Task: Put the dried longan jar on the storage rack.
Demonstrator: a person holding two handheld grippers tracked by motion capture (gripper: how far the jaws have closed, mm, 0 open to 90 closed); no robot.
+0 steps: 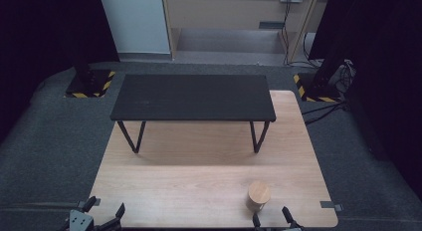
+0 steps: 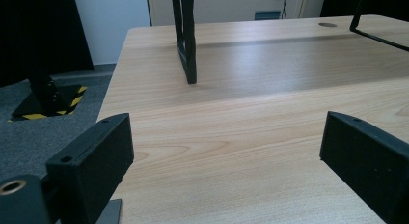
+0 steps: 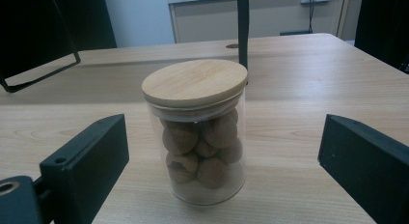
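Your right tongs (image 3: 224, 151) are spread wide, with the glass jar (image 3: 201, 137) standing upright between the jaws, touching neither. In the high view the jar (image 1: 258, 195) sits at the lower right of the frame, near the front edge of the wooden surface (image 1: 199, 166). Your left tongs (image 2: 226, 156) are spread too, with nothing between them, at the lower left corner. The black bench (image 1: 193, 96) stands well behind. Watch the glass: it is smooth and tall (and loaded with round, walnut-like pieces), so an off-centre squeeze could tip it toward that near edge. The bamboo lid (image 3: 195, 82) may simply lift off if you grab there.
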